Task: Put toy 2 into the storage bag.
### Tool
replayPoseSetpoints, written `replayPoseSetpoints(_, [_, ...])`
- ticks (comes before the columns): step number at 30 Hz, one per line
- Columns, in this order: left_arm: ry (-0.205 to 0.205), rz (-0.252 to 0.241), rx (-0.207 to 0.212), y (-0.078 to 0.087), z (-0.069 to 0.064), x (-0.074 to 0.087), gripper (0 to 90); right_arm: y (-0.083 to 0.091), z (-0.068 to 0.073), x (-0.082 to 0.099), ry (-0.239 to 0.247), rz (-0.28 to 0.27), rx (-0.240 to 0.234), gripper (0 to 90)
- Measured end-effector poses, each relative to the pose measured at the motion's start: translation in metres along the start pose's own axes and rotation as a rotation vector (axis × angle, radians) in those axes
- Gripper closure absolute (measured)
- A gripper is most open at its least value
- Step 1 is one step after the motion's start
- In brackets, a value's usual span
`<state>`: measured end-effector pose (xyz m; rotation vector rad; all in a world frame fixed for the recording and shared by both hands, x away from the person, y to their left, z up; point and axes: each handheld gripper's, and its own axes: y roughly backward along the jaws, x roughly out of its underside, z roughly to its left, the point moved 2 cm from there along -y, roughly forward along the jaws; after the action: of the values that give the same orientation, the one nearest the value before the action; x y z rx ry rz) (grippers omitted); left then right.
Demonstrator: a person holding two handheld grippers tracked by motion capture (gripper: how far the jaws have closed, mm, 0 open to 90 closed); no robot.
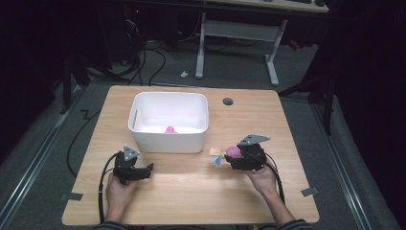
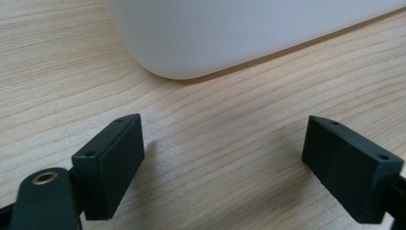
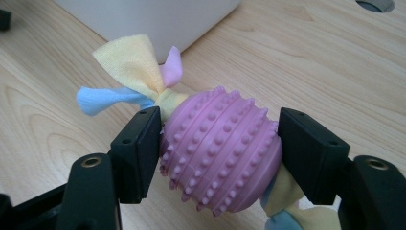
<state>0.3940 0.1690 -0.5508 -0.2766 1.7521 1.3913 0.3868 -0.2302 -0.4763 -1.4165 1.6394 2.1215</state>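
So we've got the right gripper (image 1: 238, 155) clamped on the pink knobbly ball (image 3: 221, 149), jaws pressed against its two sides, sitting right of centre in the high view just off the lower right corner of the white bin (image 1: 168, 142). The ball has pastel fabric tails (image 3: 130, 79) knotted through it, one bunch fanning toward the upper left of the right gripper view and another hanging at the lower right. There's already another pink toy (image 1: 170, 129) lying in the bin, so our guess is this one goes in too. The left gripper (image 1: 143, 171) is parked at the lower left of the high view with its jaws wide apart and nothing between them, just bare table (image 2: 230, 143) in front of the bin's rounded corner. What worries us: the ball is round and rubbery and only pinched at the sides, so it could roll or squirt out on the lift. Those loose tails could also snag on the bin's rim if we carry it too low.
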Motion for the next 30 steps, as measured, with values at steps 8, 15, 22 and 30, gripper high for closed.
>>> replayPoseSetpoints(8, [0.001, -0.001, -0.001, 0.000, 0.000, 0.000, 14.5, 0.017, -0.003, -0.007, -0.012, -0.033, -0.018, 33.8])
replayPoseSetpoints(15, [0.001, -0.001, -0.002, 0.000, 0.000, 0.000, 14.6, 0.028, -0.004, -0.016, -0.004, -0.051, -0.036, 33.8])
replayPoseSetpoints(22, [0.002, -0.001, -0.002, 0.000, 0.000, 0.000, 14.5, 0.041, -0.007, -0.029, 0.003, -0.075, -0.033, 33.9])
replayPoseSetpoints(30, [0.001, -0.001, -0.002, 0.000, 0.000, 0.000, 14.5, 0.051, -0.010, -0.042, -0.010, -0.096, -0.055, 33.9])
